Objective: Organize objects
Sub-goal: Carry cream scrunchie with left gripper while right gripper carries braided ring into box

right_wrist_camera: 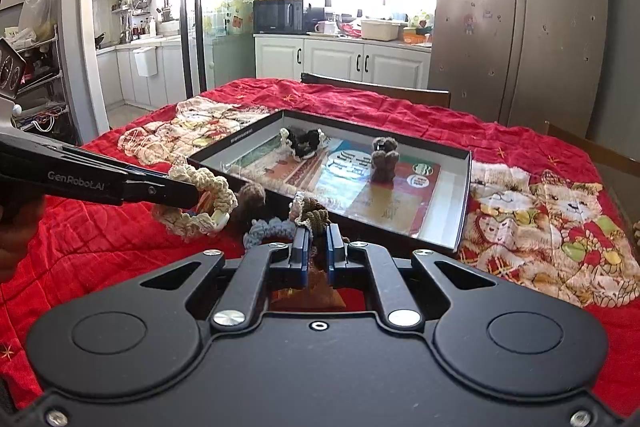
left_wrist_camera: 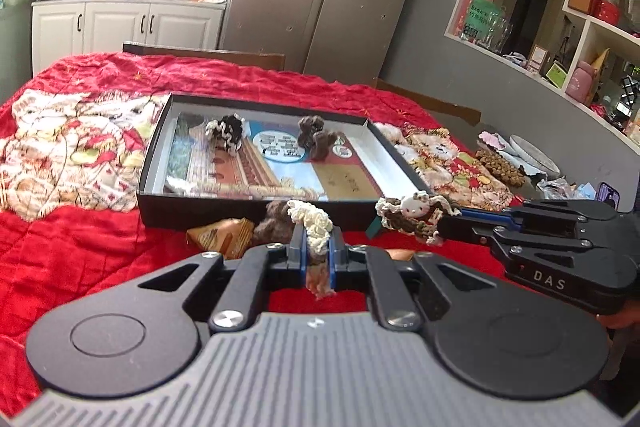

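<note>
A shallow black box (left_wrist_camera: 256,205) (right_wrist_camera: 460,203) lies on the red quilted cloth with a printed sheet inside. In it stand a black-and-white crocheted toy (left_wrist_camera: 226,131) (right_wrist_camera: 304,142) and a brown one (left_wrist_camera: 314,137) (right_wrist_camera: 384,159). My left gripper (left_wrist_camera: 316,233) (right_wrist_camera: 192,197) is shut on a cream crocheted ring (left_wrist_camera: 314,221) (right_wrist_camera: 200,207), held above the cloth just in front of the box. My right gripper (right_wrist_camera: 316,231) (left_wrist_camera: 444,223) is shut on a brown-and-cream crocheted toy with a white face (left_wrist_camera: 416,213) (right_wrist_camera: 310,211), beside the box's near right corner.
On the cloth before the box lie a grey-blue crocheted piece (right_wrist_camera: 268,231), a brown woolly ball (left_wrist_camera: 274,227) (right_wrist_camera: 250,197) and an orange snack packet (left_wrist_camera: 222,237). A plate (left_wrist_camera: 532,155), snacks (left_wrist_camera: 502,167) and a phone (left_wrist_camera: 608,193) crowd the right edge. Chair backs (right_wrist_camera: 376,89) stand behind the table.
</note>
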`<state>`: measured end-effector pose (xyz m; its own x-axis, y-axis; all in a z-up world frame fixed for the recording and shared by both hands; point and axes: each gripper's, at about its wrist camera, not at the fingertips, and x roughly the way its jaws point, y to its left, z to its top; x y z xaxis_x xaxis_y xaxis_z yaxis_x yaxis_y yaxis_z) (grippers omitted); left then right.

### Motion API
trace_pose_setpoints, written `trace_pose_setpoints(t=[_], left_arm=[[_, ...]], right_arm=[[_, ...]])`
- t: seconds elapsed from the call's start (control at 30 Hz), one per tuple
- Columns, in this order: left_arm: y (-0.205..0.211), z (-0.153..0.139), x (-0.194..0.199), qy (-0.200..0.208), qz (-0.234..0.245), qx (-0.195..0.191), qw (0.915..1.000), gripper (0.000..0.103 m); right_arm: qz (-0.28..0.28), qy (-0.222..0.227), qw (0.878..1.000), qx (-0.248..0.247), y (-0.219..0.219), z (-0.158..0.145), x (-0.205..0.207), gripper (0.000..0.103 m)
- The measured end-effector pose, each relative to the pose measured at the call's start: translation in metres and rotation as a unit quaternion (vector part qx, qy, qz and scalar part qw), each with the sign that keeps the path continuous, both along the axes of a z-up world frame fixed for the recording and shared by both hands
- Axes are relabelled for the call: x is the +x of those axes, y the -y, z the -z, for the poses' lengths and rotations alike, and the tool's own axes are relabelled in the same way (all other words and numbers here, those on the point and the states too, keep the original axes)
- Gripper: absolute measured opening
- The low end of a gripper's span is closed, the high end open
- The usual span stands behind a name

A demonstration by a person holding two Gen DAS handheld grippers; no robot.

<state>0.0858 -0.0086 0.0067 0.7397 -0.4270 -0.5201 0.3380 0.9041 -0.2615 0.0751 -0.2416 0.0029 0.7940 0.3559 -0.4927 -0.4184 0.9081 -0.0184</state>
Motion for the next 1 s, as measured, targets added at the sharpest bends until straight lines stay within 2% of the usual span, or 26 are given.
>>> trace_pose_setpoints(t=[0.3,0.6,1.0], left_arm=[[0.001,-0.02,0.007,0.035,-0.002,0.007,0.9994,0.012],[0.011,-0.03,0.045,0.051,-0.004,0.025,0.9984,0.012],[0.03,-0.02,0.113,0.043,-0.017,0.057,0.9973,0.012]], right_arm=[[0.011,0.028,1.0,0.001,0.0,-0.022,0.011,0.008],[0.055,0.039,0.998,0.008,0.005,-0.034,0.056,0.008],[0.115,0.016,0.993,0.0,0.01,-0.013,0.135,0.008]])
